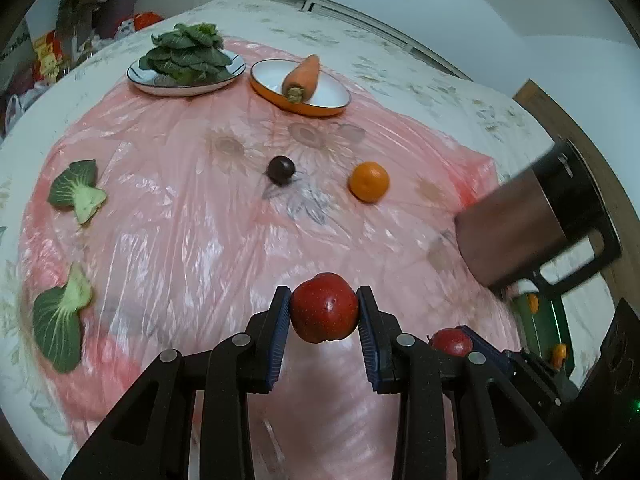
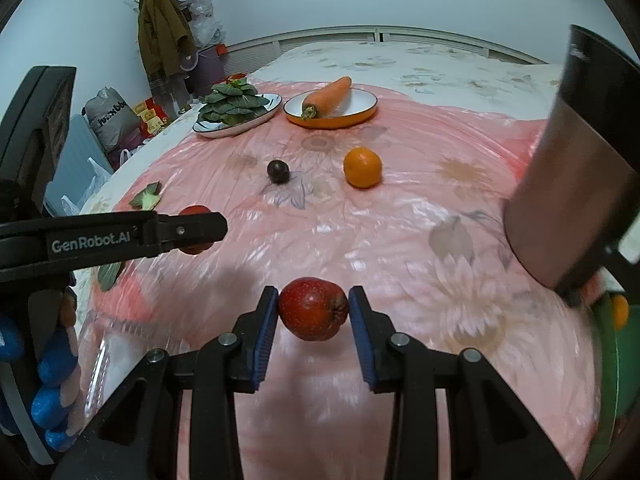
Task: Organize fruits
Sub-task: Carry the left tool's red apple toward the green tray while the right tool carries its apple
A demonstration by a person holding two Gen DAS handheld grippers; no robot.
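Jaws around speckled red apples (image 1: 324,307)

2 wrist cams, angled down – shared orange (image 1: 368,181)

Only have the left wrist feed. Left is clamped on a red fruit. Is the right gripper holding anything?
Observer: Yes. The right gripper is shut on its own red fruit, lifted clear of the pink sheet.
Operator: Anything behind the plates? My view is blurred there.
Observer: An olive jacket hangs by the wall, up and left of the plate of greens.
Operator: What's at the bed's left edge?
Observer: A grey bag with printed lettering sits low beside the bed, left of the greens.
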